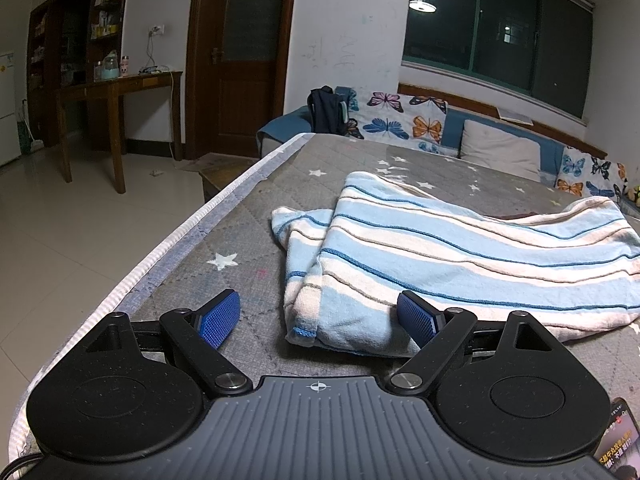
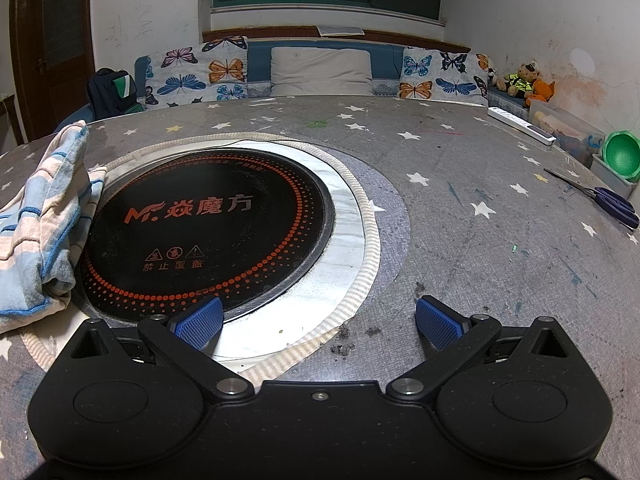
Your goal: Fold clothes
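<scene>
While both pairs of jaws are spread wide and nothing is gripped, a striped cloth (image 1: 452, 264) is seen bunched at centre right on the star-print table cover (image 1: 240, 236). The left gripper (image 1: 320, 318) is placed at its near corner; the right gripper (image 2: 318, 320) is held low before an induction hob (image 2: 208, 228), the cloth at the left edge.
</scene>
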`<state>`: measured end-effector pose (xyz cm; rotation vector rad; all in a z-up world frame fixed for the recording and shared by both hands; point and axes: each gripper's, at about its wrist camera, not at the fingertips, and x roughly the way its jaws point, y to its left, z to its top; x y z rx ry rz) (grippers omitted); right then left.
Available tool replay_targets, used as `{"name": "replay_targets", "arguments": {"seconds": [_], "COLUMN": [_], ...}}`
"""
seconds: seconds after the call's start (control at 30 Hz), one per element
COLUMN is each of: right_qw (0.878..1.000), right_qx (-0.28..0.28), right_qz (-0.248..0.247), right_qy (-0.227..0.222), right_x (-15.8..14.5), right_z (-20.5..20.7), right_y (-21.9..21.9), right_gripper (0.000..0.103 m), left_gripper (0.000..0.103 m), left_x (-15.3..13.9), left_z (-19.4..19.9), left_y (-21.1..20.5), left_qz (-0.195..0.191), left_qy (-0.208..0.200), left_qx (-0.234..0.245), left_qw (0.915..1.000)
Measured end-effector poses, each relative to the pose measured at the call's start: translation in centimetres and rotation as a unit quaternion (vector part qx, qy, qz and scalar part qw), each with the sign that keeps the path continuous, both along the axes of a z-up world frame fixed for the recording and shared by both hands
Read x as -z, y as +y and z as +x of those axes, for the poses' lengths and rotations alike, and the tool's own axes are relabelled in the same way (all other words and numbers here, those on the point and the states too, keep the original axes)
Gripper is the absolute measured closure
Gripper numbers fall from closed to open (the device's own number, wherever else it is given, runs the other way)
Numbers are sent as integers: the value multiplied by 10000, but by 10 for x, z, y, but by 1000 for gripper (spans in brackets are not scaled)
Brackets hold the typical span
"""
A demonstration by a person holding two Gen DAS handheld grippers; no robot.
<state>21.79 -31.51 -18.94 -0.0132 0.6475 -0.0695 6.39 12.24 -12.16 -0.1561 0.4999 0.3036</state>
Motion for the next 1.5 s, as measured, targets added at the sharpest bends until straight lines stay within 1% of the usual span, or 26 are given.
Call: {"name": "replay_targets", "arguments": {"seconds": [0.57, 1.5], "right_qw": [10000, 10000], "right_qx": [0, 1], "right_qz": [0, 3], "right_qy": [-1, -1], "right_x": [0, 0], "right_z": [0, 0], "right_y": [0, -1], "right_gripper": [0, 0], "left_gripper": [17, 17], "left_x": [1, 4], "left_z": [7, 6], "left_y": [-5, -5], "left_qz": [-2, -24], "left_qy": [-20, -31], "left_qx": [-18, -20], "left_qw": [10000, 10000]}}
